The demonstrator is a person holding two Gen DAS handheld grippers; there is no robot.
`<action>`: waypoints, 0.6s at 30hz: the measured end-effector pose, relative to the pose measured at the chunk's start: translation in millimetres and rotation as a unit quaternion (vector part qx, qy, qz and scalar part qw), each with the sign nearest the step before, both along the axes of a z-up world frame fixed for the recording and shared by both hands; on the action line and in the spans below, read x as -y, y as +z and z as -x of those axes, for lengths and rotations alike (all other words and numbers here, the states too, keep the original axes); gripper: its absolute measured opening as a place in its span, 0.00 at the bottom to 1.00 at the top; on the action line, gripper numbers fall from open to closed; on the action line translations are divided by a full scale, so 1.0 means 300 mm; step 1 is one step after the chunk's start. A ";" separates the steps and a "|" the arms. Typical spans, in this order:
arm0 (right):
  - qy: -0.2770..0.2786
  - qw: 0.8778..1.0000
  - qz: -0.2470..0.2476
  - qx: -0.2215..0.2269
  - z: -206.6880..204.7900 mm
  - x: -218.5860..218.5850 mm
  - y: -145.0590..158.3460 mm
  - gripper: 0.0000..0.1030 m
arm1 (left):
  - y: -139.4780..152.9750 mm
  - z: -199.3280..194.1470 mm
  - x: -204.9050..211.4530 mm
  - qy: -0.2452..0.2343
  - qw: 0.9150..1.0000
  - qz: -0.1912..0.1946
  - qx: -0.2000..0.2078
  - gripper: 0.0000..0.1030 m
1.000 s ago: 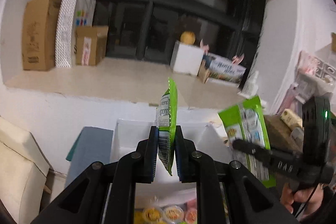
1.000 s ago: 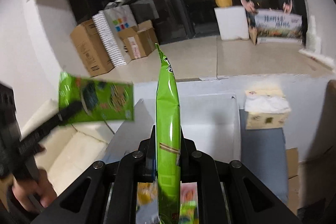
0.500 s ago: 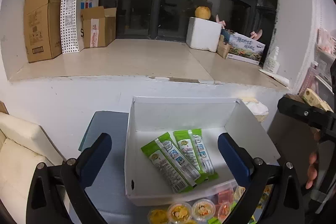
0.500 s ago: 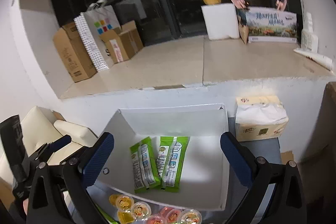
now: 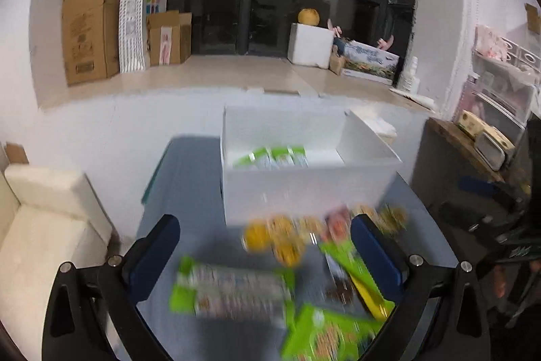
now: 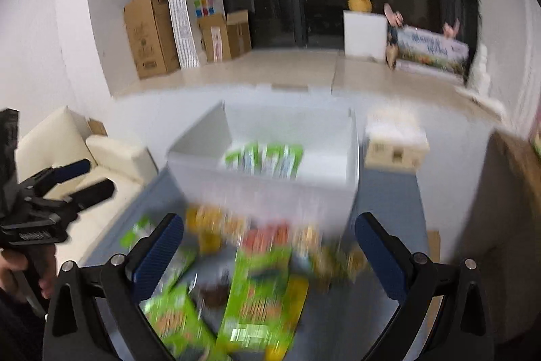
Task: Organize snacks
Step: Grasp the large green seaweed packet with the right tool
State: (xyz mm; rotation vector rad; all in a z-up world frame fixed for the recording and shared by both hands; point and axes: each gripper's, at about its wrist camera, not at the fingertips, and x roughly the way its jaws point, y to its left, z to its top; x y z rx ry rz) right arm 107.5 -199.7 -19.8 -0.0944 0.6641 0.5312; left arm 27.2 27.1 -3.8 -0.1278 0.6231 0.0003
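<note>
Both claws, left claw (image 5: 265, 254) and right claw (image 6: 268, 251), gape wide over the blue-grey surface (image 5: 189, 192); white box (image 5: 304, 188) at 12 o'clock, cream sofa (image 5: 44, 219) at 9.

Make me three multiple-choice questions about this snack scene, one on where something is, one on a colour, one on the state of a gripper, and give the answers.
1. Where are the green packets that are already sorted?
A. inside the white box
B. on the sofa
C. on the window ledge

2. What colour are the pads of the right gripper?
A. red
B. blue
C. yellow

3. How is the left gripper?
A. shut on a packet
B. shut and empty
C. open and empty

Answers: 1 A, the packets lie on the box floor. 2 B, both pads show blue. 3 C, its fingers stand wide apart with nothing between.
</note>
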 end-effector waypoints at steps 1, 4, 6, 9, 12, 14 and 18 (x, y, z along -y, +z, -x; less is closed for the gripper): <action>-0.006 1.000 0.007 -0.001 0.036 0.007 -0.031 1.00 | -0.019 0.036 0.012 -0.002 1.000 0.001 -0.003 1.00; -0.016 0.999 -0.003 -0.031 0.126 0.040 -0.147 1.00 | -0.087 0.125 0.038 -0.004 1.000 0.007 -0.023 1.00; -0.019 0.999 0.018 -0.045 0.144 0.036 -0.201 1.00 | -0.111 0.146 0.048 -0.017 0.999 0.009 -0.030 1.00; -0.018 0.998 0.050 -0.045 0.132 0.012 -0.232 1.00 | -0.123 0.148 0.048 -0.018 0.999 0.004 -0.034 1.00; -0.011 0.997 0.052 -0.050 0.091 -0.015 -0.244 1.00 | -0.130 0.143 0.046 -0.020 0.999 0.008 -0.037 1.00; -0.005 0.996 0.072 -0.054 0.054 -0.051 -0.268 1.00 | -0.131 0.141 0.049 -0.023 0.999 0.005 -0.038 1.00; 0.010 0.993 0.095 -0.073 -0.016 -0.125 -0.328 1.00 | -0.134 0.147 0.051 -0.033 0.999 0.006 -0.036 1.00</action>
